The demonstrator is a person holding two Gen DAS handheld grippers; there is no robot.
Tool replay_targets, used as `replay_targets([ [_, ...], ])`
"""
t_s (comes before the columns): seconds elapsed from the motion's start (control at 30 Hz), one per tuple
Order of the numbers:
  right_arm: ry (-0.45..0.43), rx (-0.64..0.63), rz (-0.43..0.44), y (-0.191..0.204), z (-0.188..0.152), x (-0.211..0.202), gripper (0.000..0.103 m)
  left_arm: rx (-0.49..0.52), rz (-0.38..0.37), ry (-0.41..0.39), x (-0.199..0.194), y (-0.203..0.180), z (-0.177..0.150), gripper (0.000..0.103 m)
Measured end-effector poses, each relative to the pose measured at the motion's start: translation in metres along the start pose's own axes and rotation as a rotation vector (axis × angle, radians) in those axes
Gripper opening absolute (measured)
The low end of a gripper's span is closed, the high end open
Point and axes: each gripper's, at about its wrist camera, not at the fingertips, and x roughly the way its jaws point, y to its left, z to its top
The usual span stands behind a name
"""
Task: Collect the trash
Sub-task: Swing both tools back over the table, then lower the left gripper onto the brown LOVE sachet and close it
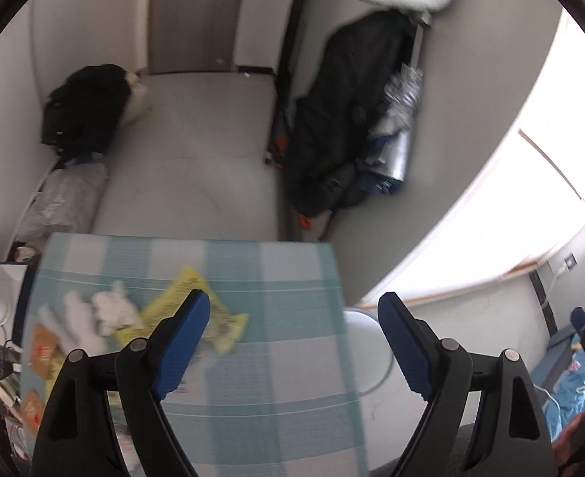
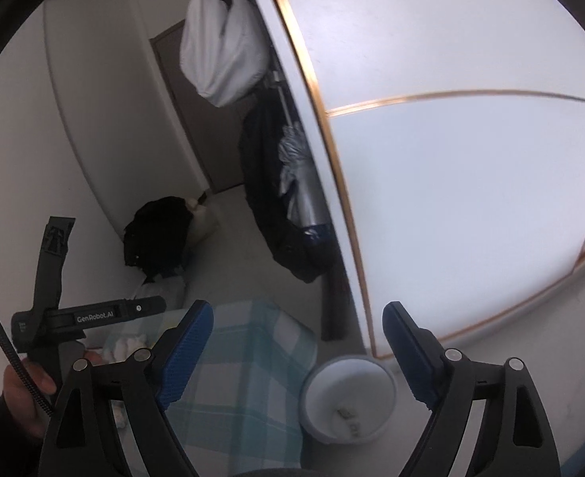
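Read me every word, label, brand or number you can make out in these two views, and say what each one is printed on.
"GenRobot.AI": white lettering on the black bar of the left tool.
Yellow printed wrapper on the checked tablecloth: print too blurred to read.
Orange packets: blurred, unreadable.
Dark marking inside the white round bin: unreadable.

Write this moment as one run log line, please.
left gripper: open, empty | right gripper: open, empty | yellow wrapper, white tissues: on checked tablecloth | white bin: beside table

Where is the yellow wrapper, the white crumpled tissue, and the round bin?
yellow wrapper (image 1: 181, 290), left wrist view, on its upper yellow part.
white crumpled tissue (image 1: 113, 310), left wrist view, on its middle.
round bin (image 2: 348, 397), right wrist view, on its pale inside.
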Motion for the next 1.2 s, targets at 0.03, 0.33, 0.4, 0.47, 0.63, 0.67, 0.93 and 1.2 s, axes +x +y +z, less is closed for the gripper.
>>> replay_targets([
  [0.03, -0.01, -0.017, 0.009, 0.011, 0.0, -0.002, 0.091, -0.013, 0.011, -0.013, -0.006, 0.012, -0.001, 0.084],
  [0.33, -0.021, -0.144, 0.108, 0.113, -0.019, 0.013, 0.097, -0.092, 0.113, -0.094, -0.047, 0.087, -0.028, 0.085],
  [0.4, -0.012, -0.162, 0.133, 0.129, -0.028, 0.014, 0.097, -0.104, 0.136, -0.101, -0.055, 0.101, -0.035, 0.085],
  [0.47, 0.003, -0.174, 0.16, 0.146, -0.038, 0.023, 0.097, -0.119, 0.15, -0.115, -0.061, 0.115, -0.04, 0.085],
  [0.63, 0.02, -0.195, 0.22, 0.179, -0.055, 0.04, 0.097, -0.146, 0.184, -0.131, -0.073, 0.147, -0.05, 0.085],
  [0.67, 0.02, -0.205, 0.23, 0.188, -0.059, 0.044, 0.097, -0.153, 0.188, -0.134, -0.075, 0.155, -0.053, 0.085],
  [0.93, 0.016, -0.254, 0.24, 0.239, -0.085, 0.067, 0.097, -0.179, 0.233, -0.114, -0.079, 0.208, -0.074, 0.086],
  [1.2, 0.116, -0.301, 0.251, 0.271, -0.115, 0.091, 0.097, -0.227, 0.204, -0.006, -0.062, 0.271, -0.1, 0.086],
])
